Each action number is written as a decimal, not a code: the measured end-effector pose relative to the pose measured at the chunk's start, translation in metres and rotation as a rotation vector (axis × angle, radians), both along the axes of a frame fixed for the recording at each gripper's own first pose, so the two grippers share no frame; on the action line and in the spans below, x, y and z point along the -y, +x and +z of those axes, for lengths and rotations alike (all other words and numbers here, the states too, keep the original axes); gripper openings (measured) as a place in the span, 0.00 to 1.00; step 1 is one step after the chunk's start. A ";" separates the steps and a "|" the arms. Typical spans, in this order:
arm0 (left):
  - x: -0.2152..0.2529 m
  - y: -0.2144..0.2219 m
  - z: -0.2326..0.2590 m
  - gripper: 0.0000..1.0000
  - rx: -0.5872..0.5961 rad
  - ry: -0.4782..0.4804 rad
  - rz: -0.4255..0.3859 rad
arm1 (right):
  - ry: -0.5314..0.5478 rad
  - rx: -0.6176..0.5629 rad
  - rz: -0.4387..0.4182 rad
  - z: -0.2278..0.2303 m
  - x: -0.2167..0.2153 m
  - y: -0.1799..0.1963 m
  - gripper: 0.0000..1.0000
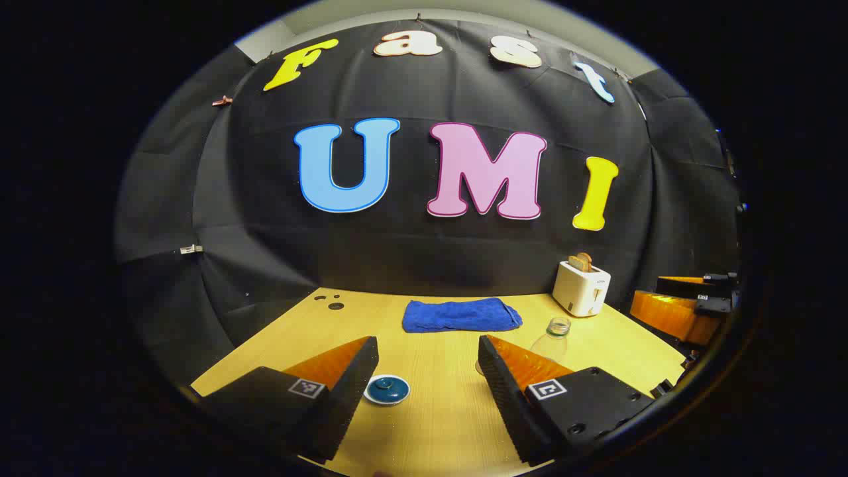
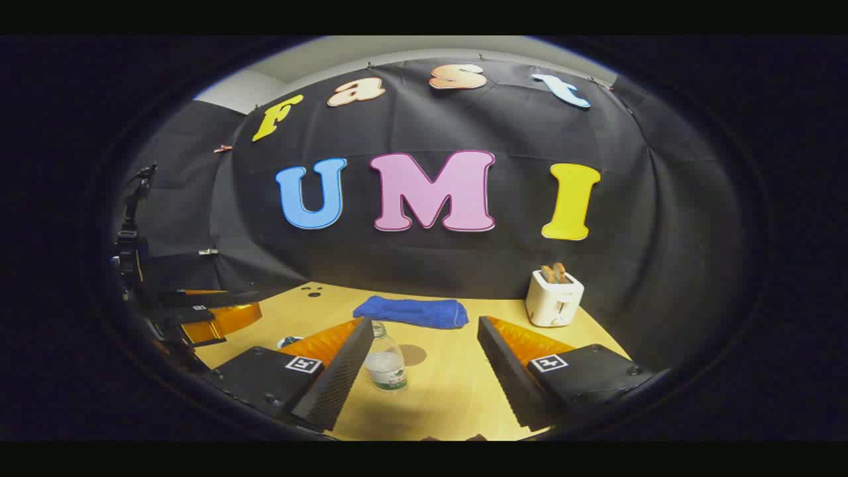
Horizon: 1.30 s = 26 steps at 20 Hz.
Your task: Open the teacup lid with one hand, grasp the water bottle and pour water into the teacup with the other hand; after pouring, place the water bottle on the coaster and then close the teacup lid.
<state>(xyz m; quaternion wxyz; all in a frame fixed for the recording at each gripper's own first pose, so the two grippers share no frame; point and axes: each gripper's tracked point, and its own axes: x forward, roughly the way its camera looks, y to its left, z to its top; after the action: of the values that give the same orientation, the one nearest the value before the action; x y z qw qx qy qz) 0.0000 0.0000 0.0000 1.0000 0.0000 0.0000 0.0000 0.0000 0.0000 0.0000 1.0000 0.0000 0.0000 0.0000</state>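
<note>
A teacup with a blue lid (image 1: 386, 389) sits on the wooden table (image 1: 437, 424), just inside the left finger of my left gripper (image 1: 427, 344), which is open and holds nothing. The clear, uncapped water bottle (image 1: 553, 338) stands behind that gripper's right finger and is partly hidden by it. In the right gripper view the bottle (image 2: 386, 361) stands upright close to the left finger of my open right gripper (image 2: 424, 324), untouched. A round brown coaster (image 2: 412, 355) lies just behind the bottle. The teacup lid (image 2: 289, 341) peeks out past the left finger.
A folded blue towel (image 1: 462, 315) lies at the back of the table, and a white toaster (image 1: 581, 287) holding toast stands at the back right. The right gripper (image 1: 682, 305) shows at the right edge of the left gripper view. The left gripper (image 2: 199, 318) shows at the left of the right gripper view.
</note>
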 end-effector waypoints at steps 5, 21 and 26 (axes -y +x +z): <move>-0.013 0.005 -0.001 0.95 -0.012 -0.010 0.026 | -0.003 -0.026 0.050 -0.007 -0.012 0.011 0.98; -0.026 0.011 -0.015 0.95 -0.031 -0.012 0.060 | 0.001 -0.063 0.126 -0.025 -0.025 0.018 0.98; -0.039 0.026 -0.027 0.95 -0.043 0.008 0.071 | 0.002 -0.086 0.129 -0.036 -0.029 0.022 0.98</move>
<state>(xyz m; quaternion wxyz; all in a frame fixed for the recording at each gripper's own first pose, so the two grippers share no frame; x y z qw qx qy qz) 0.0261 0.0395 -0.0273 0.9991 0.0042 0.0213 0.0355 0.0224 0.0287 -0.0356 0.9970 0.0009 0.0428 0.0645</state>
